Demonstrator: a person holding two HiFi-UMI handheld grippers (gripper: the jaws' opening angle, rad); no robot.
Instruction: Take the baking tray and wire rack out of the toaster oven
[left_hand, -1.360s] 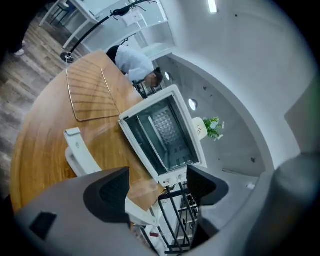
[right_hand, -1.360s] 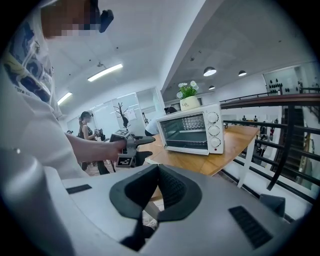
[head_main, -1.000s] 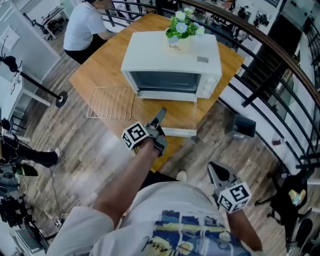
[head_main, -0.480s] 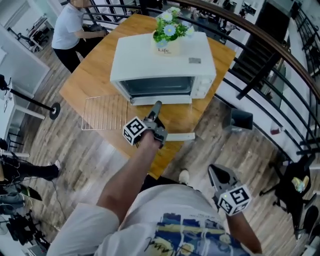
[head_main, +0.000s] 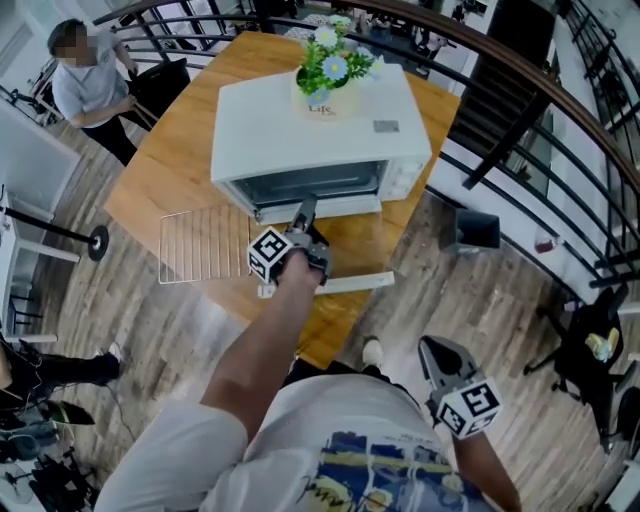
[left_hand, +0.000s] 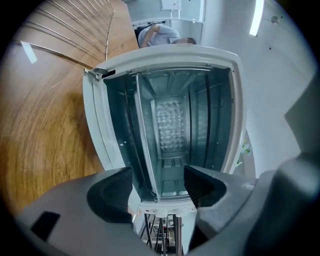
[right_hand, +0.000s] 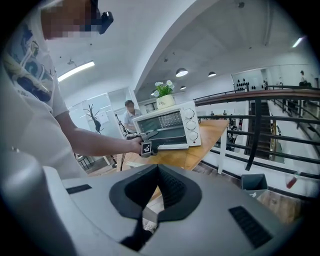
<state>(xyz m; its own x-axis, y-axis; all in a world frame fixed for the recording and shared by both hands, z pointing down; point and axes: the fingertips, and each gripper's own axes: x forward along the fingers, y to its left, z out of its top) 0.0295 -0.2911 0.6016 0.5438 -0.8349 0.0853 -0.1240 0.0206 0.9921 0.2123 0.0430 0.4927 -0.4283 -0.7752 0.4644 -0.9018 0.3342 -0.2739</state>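
Note:
The white toaster oven stands on the wooden table with its door folded down. The wire rack lies flat on the table left of it, and it also shows as wires in the left gripper view. My left gripper points level into the oven mouth. Its jaws are open and have just been closing. The baking tray sits inside on a low rail, seen edge-on, its near edge in the gap without touching the pads. My right gripper hangs shut and empty by my body.
A pot of flowers rests on the oven's top. A person sits at the table's far left corner. A dark railing curves behind the table, with a grey bin on the floor to the right.
My left gripper has moved forward over the open door, up to the oven's mouth. The right gripper has stayed by my side.

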